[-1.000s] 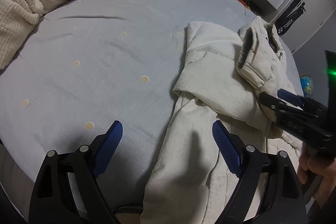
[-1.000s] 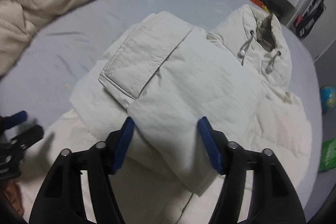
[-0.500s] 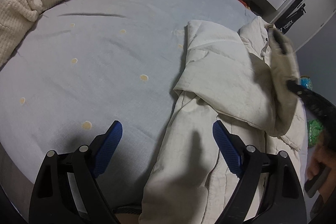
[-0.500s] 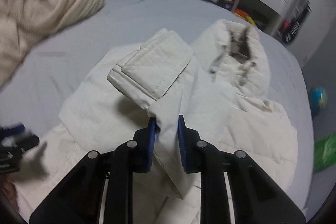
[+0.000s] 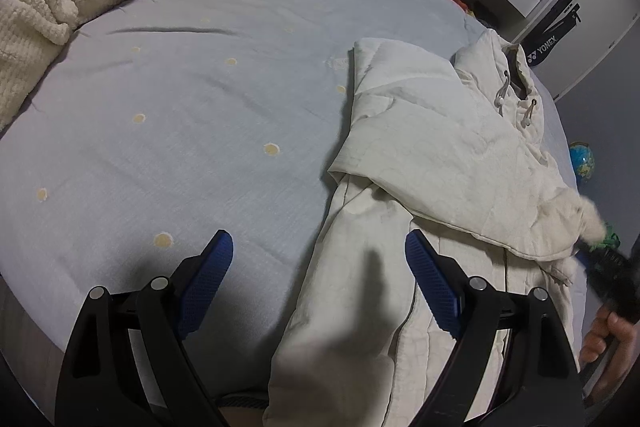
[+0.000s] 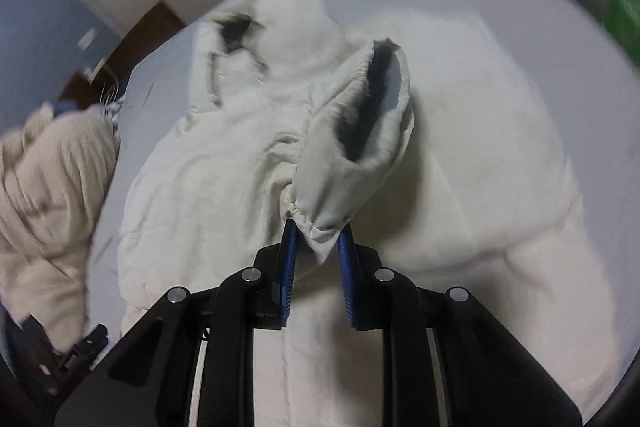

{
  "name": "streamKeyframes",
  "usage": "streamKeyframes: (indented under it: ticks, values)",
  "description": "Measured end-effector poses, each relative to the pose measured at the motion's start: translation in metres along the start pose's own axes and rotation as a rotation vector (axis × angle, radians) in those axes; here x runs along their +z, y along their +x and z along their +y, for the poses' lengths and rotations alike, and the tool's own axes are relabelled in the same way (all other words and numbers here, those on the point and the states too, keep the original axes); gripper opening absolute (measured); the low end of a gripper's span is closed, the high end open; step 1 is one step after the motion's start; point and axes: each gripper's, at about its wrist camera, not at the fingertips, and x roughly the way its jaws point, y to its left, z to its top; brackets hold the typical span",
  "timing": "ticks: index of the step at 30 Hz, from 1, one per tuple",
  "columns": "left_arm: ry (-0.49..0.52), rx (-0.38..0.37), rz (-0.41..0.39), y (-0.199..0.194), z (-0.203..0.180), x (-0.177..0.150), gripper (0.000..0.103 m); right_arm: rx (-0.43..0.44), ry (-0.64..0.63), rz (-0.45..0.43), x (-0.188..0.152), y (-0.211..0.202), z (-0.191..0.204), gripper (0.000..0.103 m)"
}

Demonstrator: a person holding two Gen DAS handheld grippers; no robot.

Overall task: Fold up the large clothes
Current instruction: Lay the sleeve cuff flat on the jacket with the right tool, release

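A pale blue bed (image 5: pixel 192 131) carries the cream hooded jacket (image 5: pixel 432 155) on its right side; the left gripper (image 5: pixel 318 277) hangs spread wide over the jacket hem, the right gripper (image 6: pixel 316 247) pinches the sleeve cuff (image 6: pixel 352 147)

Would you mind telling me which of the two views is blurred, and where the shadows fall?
Right wrist view: motion-smeared throughout, though the right tongs, shut on the jacket sleeve cuff, stay fairly sharp. Left wrist view: crisp, with fisheye bending at the edges; a soft dark shadow lies on the jacket between the open left tongs.
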Motion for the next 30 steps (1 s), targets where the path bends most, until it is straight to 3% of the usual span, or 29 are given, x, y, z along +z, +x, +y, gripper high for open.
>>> streamKeyframes:
  ticks: [6, 8, 11, 18, 19, 20, 22, 30]
  values:
    - [0.007, 0.012, 0.003, 0.001, -0.002, -0.001, 0.085, 0.148, 0.170, 0.033, -0.007, 0.013, -0.036, 0.026]
    - [0.013, 0.018, 0.003, 0.001, -0.003, -0.001, 0.085, 0.165, 0.195, 0.031, -0.008, 0.012, -0.043, 0.039]
    - [0.019, 0.028, 0.007, 0.002, -0.004, -0.001, 0.085, 0.189, 0.218, 0.009, -0.006, 0.009, -0.052, 0.050]
    - [0.043, 0.069, 0.022, 0.006, -0.010, -0.002, 0.085, 0.237, 0.247, -0.022, 0.015, 0.011, -0.062, 0.050]
    - [0.047, 0.073, 0.023, 0.006, -0.011, -0.003, 0.085, 0.229, 0.232, -0.016, 0.020, 0.013, -0.058, 0.049]
    - [0.049, 0.078, 0.023, 0.006, -0.012, -0.003, 0.085, 0.218, 0.215, -0.011, 0.022, 0.014, -0.055, 0.032]
    - [0.054, 0.085, 0.024, 0.007, -0.013, -0.003, 0.085, 0.187, 0.167, -0.010, 0.029, 0.014, -0.048, 0.016]
    - [0.070, 0.107, 0.029, 0.007, -0.015, -0.005, 0.086, 0.194, 0.068, -0.145, 0.076, -0.028, -0.030, 0.012]
